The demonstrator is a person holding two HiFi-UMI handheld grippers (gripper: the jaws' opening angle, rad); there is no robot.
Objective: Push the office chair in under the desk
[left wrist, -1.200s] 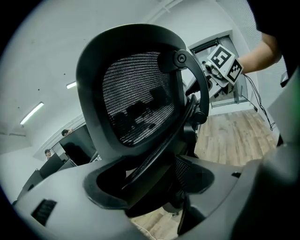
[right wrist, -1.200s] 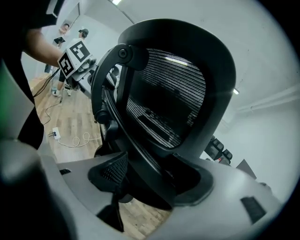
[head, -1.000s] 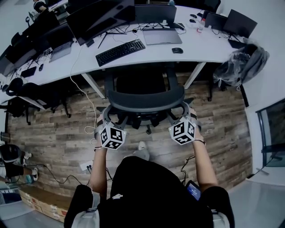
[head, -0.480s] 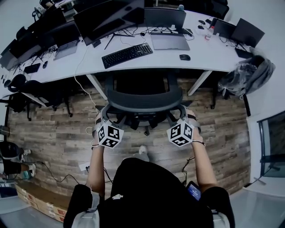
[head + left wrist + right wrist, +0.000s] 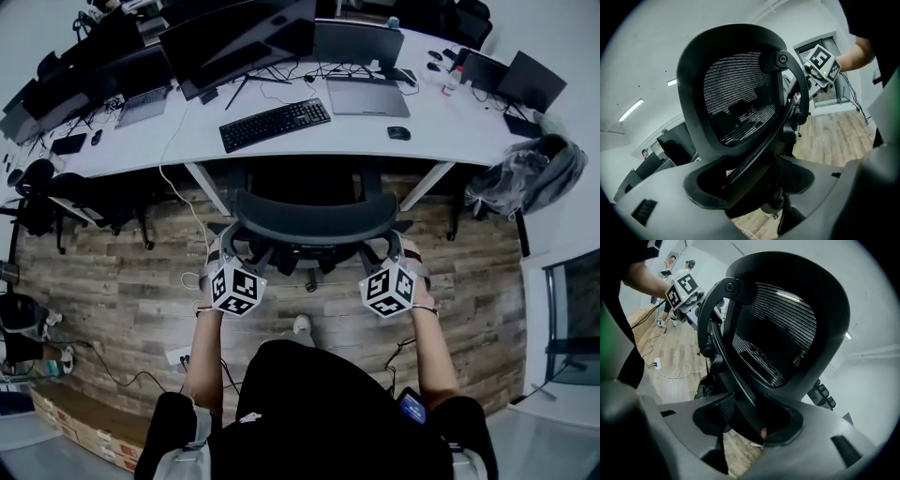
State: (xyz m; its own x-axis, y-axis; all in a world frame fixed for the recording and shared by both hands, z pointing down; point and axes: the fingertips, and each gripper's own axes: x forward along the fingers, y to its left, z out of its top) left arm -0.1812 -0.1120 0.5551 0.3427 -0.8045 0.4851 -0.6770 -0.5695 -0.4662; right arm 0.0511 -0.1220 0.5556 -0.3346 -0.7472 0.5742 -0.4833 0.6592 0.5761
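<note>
The black mesh-backed office chair (image 5: 309, 220) stands at the white desk (image 5: 427, 117), its seat partly under the desktop. My left gripper (image 5: 223, 253) holds the left edge of the backrest and my right gripper (image 5: 399, 251) the right edge. In the left gripper view the chair's back frame (image 5: 740, 93) runs between the jaws of the left gripper (image 5: 754, 187), which press on it. In the right gripper view the right gripper (image 5: 750, 420) has its jaws closing, with the chair frame (image 5: 783, 329) between them and touching both.
On the desk lie a keyboard (image 5: 275, 124), a mouse (image 5: 399, 133), a laptop (image 5: 367, 97) and a monitor (image 5: 239, 42). White desk legs (image 5: 202, 187) flank the chair. A backpack (image 5: 530, 173) leans at the right, other chairs (image 5: 56, 192) stand left, and cables (image 5: 187, 352) trail on the floor.
The chair, with both grippers on its backrest, has edged a little closer to the desk. The head view has shifted slightly.
</note>
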